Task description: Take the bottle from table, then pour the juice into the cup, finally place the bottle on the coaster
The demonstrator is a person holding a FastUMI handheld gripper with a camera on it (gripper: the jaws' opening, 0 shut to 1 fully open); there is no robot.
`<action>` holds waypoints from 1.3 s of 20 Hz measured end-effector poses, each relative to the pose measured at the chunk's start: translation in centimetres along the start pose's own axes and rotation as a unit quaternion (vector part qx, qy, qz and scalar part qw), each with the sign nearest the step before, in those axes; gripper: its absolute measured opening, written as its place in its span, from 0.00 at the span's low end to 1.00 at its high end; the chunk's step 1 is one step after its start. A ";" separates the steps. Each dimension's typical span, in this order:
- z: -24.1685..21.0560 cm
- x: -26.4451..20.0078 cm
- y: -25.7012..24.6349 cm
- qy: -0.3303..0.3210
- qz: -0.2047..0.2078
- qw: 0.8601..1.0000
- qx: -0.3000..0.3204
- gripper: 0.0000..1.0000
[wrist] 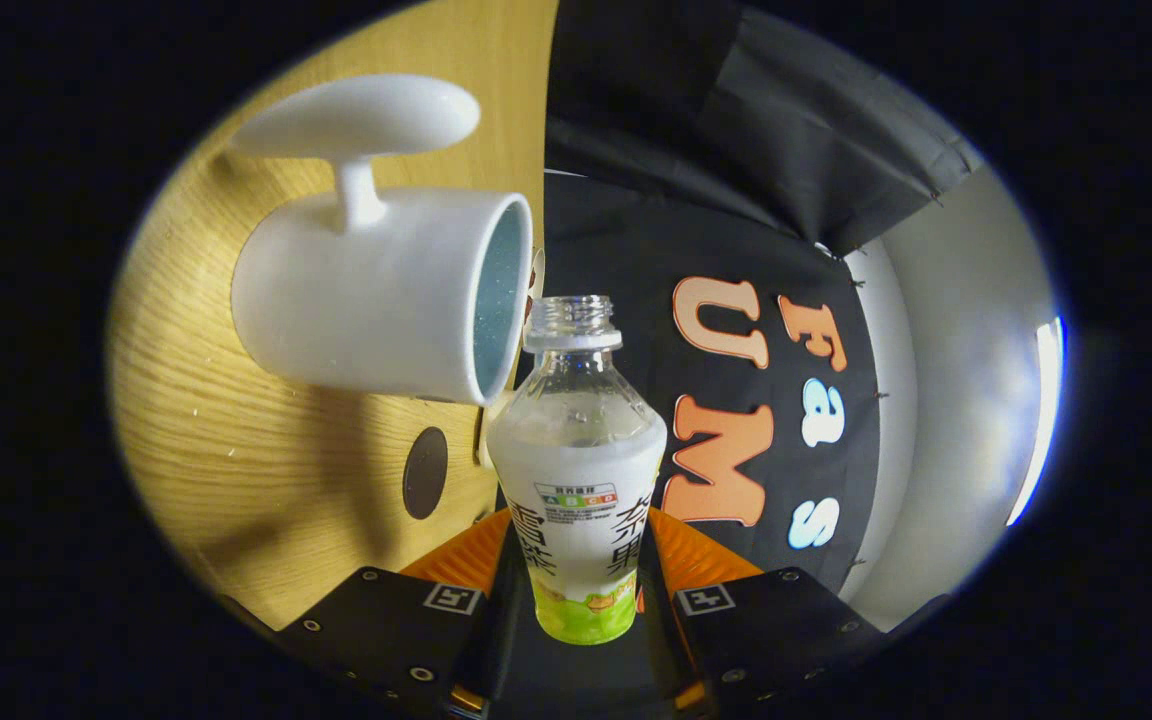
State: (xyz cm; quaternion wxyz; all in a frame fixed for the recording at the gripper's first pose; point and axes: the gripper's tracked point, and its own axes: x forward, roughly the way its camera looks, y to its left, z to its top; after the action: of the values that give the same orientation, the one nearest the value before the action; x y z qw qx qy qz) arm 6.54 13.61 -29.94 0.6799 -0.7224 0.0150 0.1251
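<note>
The jaws (581, 590) are closed on the clear plastic bottle with a white and green label (581, 480), one finger pressing each side of its lower body, so the bottle sits between them and runs straight ahead along the fingers. The bottle has no cap; its threaded mouth is open at the far end. The whole view is rolled on its side, so the light wood-grain counter (236, 400) stands as a wall on one side of the bottle and the black cloth booth wall (696, 220) fills the other. Just beyond the bottle's neck, the white ceramic mug with a flat handle (376, 290) stands on the counter, its open rim facing the bottle's mouth and very near it; whether they touch cannot be told. A small dark round coaster (425, 472) lies flat on the counter just beside the bottle's shoulder, nearer the fingers than the mug.
</note>
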 end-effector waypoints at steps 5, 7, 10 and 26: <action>-0.1 0.2 -0.2 0.005 0.002 0.989 0.149 0.56; -0.4 1.0 -0.6 0.014 0.001 0.978 0.209 0.57; -0.8 2.3 -2.9 0.015 -0.027 0.955 0.295 0.57; -4.8 9.8 -0.5 0.095 0.020 0.757 0.646 0.57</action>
State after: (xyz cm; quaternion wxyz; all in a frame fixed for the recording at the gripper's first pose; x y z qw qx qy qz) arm 16.92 10.39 -31.20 0.9774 -0.1198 0.1713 0.0306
